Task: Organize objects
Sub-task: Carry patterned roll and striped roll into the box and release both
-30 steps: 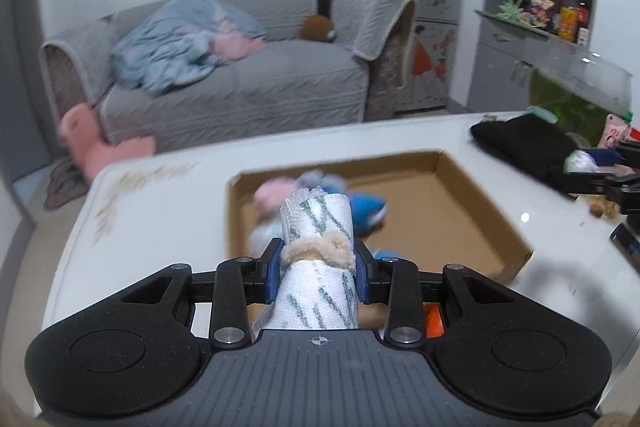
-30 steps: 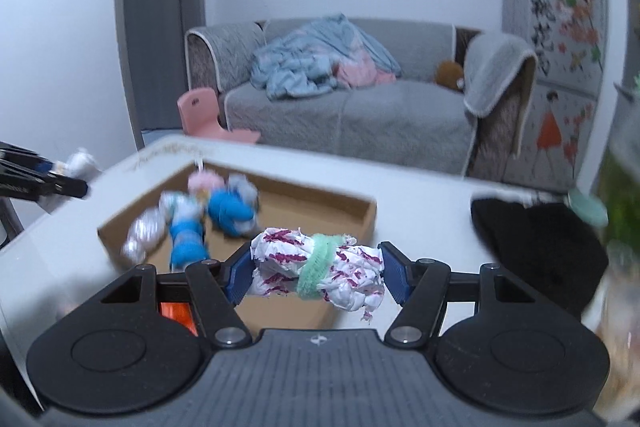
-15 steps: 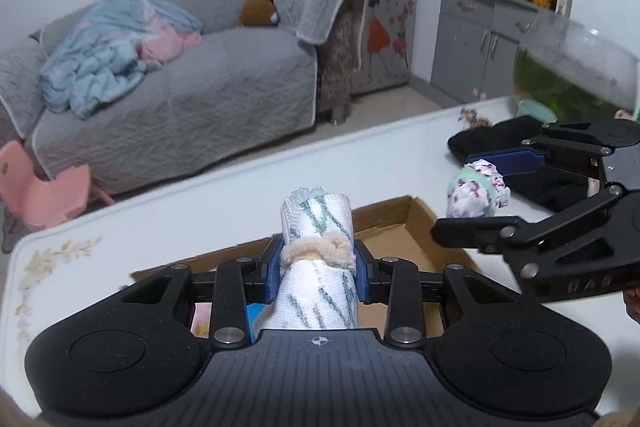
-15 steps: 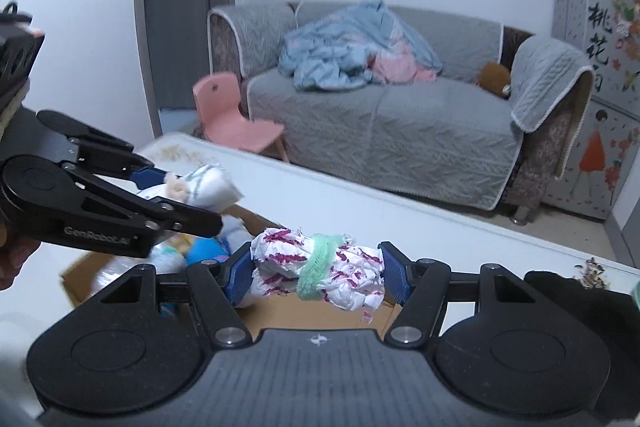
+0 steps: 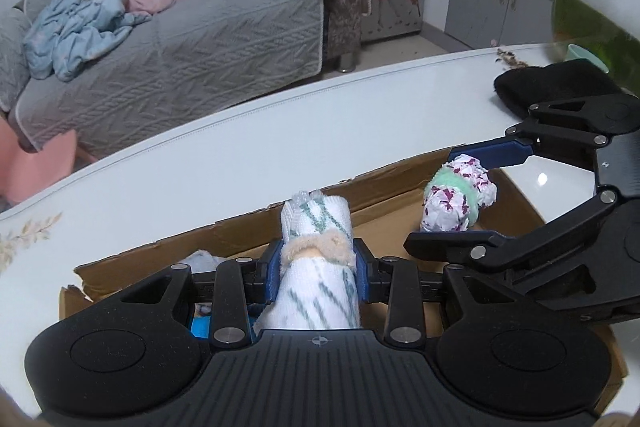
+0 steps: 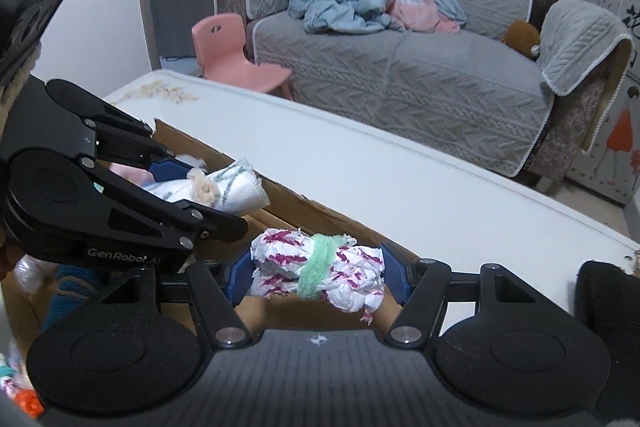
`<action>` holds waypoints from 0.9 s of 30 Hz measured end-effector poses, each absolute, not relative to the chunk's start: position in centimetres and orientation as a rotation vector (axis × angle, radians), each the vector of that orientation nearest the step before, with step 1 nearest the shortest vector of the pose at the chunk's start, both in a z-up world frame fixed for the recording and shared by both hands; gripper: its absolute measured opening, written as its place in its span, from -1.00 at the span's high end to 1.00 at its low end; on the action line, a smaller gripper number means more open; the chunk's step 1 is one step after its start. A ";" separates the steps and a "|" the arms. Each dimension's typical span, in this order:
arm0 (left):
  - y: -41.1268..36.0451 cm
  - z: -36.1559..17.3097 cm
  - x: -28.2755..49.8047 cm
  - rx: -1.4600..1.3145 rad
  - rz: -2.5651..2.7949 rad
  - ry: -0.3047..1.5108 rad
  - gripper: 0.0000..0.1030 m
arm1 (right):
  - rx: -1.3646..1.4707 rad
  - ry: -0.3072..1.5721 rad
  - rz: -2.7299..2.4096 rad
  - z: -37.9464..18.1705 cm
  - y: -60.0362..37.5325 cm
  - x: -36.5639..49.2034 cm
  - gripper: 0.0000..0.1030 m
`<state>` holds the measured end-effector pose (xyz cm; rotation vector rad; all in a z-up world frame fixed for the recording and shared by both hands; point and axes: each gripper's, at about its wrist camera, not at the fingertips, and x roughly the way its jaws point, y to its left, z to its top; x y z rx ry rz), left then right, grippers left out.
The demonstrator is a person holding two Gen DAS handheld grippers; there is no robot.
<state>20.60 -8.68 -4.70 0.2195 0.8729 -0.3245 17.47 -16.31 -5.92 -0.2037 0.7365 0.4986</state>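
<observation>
My left gripper [image 5: 318,267] is shut on a white roll with green stripes and a tan band [image 5: 318,251], held above the open cardboard box [image 5: 240,239]. My right gripper [image 6: 316,277] is shut on a white and magenta roll with a green band [image 6: 320,269], also over the box [image 6: 304,211]. The right gripper [image 5: 456,195] shows at the right of the left wrist view with its roll [image 5: 456,199]. The left gripper [image 6: 208,183] shows at the left of the right wrist view with its roll [image 6: 224,187]. Blue and pale rolls [image 6: 68,291] lie in the box.
The box sits on a white table [image 5: 240,147]. A black cloth [image 5: 560,87] and a glass bowl with green content [image 5: 592,11] are at the table's right end. A grey sofa [image 6: 400,59] and a pink chair [image 6: 232,55] stand beyond the table.
Both grippers have come together over the box, each still holding its roll. The views have swung toward the sofa and each gripper now shows close in the other's view.
</observation>
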 end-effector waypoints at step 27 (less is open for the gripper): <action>-9.3 -5.6 21.0 0.278 -0.270 0.881 -0.72 | -0.477 0.781 0.520 -7.2 -13.5 15.0 -0.86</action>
